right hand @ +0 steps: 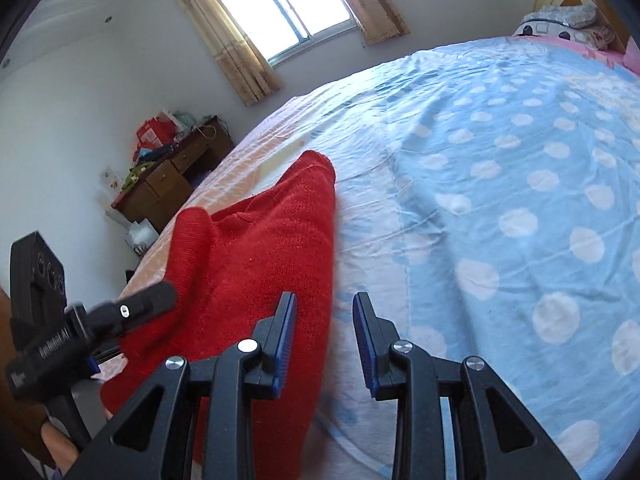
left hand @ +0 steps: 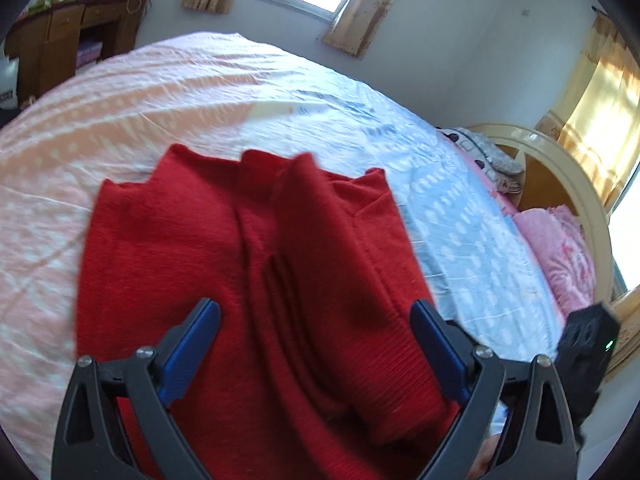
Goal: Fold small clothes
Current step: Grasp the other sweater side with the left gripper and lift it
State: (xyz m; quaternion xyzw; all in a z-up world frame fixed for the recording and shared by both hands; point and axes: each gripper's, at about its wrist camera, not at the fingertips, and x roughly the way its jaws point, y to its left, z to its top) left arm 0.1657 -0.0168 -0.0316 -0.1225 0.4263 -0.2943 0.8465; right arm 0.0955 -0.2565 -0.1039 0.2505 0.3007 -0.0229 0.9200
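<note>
A red knitted sweater (left hand: 248,264) lies partly folded on the bed, with one sleeve folded lengthwise over its body. My left gripper (left hand: 316,312) hovers over its near part, open wide, and its blue pads (left hand: 192,344) press on nothing. In the right wrist view the sweater (right hand: 260,248) lies to the left. My right gripper (right hand: 324,308) is open just past the sweater's right edge, with only bedsheet showing in the narrow gap between its fingers. The left gripper (right hand: 160,298) shows at the left above the sweater.
The bedsheet (right hand: 500,168) is blue with white dots on the right and peach (left hand: 100,120) on the left. Pillows (right hand: 560,20) and a pink blanket (left hand: 560,248) lie by the headboard. A cluttered wooden desk (left hand: 68,36) stands beyond the bed, under curtained windows (right hand: 280,4).
</note>
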